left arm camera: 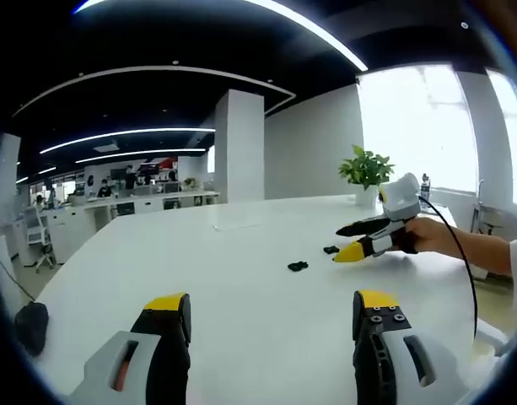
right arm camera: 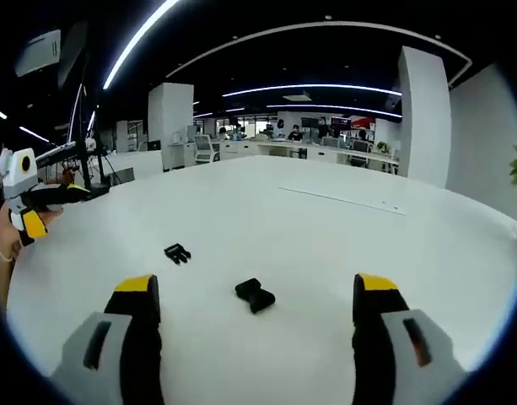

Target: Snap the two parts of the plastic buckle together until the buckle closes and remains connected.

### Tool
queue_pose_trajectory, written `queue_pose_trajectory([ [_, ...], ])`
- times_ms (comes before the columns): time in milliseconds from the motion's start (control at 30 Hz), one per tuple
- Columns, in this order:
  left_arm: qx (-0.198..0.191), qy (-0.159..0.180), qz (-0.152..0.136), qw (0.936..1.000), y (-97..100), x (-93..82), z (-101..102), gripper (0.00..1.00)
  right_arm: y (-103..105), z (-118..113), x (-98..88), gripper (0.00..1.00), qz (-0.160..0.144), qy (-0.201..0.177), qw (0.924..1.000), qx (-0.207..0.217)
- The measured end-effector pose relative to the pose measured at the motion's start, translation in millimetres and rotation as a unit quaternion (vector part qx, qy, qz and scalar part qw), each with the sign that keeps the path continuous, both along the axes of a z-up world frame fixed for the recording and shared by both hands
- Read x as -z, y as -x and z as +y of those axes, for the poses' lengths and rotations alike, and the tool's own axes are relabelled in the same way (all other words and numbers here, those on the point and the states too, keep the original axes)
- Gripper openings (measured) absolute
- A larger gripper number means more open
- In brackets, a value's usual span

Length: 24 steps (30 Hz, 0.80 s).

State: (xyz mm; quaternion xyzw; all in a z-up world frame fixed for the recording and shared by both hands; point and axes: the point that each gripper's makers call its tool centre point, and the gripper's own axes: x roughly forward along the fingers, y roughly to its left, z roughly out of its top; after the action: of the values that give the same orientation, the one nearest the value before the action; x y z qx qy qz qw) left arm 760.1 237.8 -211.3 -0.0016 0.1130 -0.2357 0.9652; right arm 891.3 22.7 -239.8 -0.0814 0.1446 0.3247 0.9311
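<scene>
Two small black buckle parts lie apart on the white table point(left arm camera: 241, 295). In the left gripper view one part point(left arm camera: 298, 266) lies ahead of my open left gripper point(left arm camera: 271, 308), and the other part point(left arm camera: 331, 250) sits just below the tips of my right gripper point(left arm camera: 343, 242), which a hand point(left arm camera: 435, 236) holds with its jaws apart. In the right gripper view the chunkier part point(right arm camera: 255, 295) lies between the tips of my open right gripper point(right arm camera: 256, 283), and the pronged part point(right arm camera: 177, 252) lies farther left. The left gripper point(right arm camera: 64, 207) shows at the far left edge.
A potted plant point(left arm camera: 365, 169) stands at the table's far right side near bright windows. A dark object point(left arm camera: 30, 325) lies at the table's left edge. A thin strip point(right arm camera: 342, 198) lies farther back on the table. Office desks and seated people fill the background.
</scene>
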Motion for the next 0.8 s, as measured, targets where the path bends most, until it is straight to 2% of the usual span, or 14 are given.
queue_pose_trajectory([
  [133, 0.001, -0.002, -0.001, 1.0000, -0.8, -1.5, -1, 0.80, -2, 2, -2.7, 1.00, 0.001, -0.010, 0.9998, -0.018],
  [267, 0.003, -0.005, -0.002, 1.0000, -0.2, -2.7, -3, 0.80, -1, 5, 1.6, 1.00, 0.006, -0.002, 0.9991, -0.041],
  [300, 0.004, -0.005, -0.002, 1.0000, -0.1, -3.3, -3, 0.80, 0, 6, 2.6, 0.98, 0.007, -0.001, 0.9989, -0.047],
  [400, 0.005, -0.005, -0.004, 1.0000, 0.0, -4.7, -4, 0.80, 1, 7, 4.8, 0.84, 0.009, 0.000, 0.9979, -0.064],
  [567, 0.005, -0.005, -0.005, 1.0000, 0.3, -5.2, -3, 0.80, -1, 2, 4.3, 0.81, 0.003, 0.004, 0.9976, -0.069],
  [800, 0.004, -0.009, -0.003, 0.9999, -3.4, -4.3, -1, 0.80, -3, -4, 5.4, 0.65, 0.004, 0.010, 0.9970, -0.076],
])
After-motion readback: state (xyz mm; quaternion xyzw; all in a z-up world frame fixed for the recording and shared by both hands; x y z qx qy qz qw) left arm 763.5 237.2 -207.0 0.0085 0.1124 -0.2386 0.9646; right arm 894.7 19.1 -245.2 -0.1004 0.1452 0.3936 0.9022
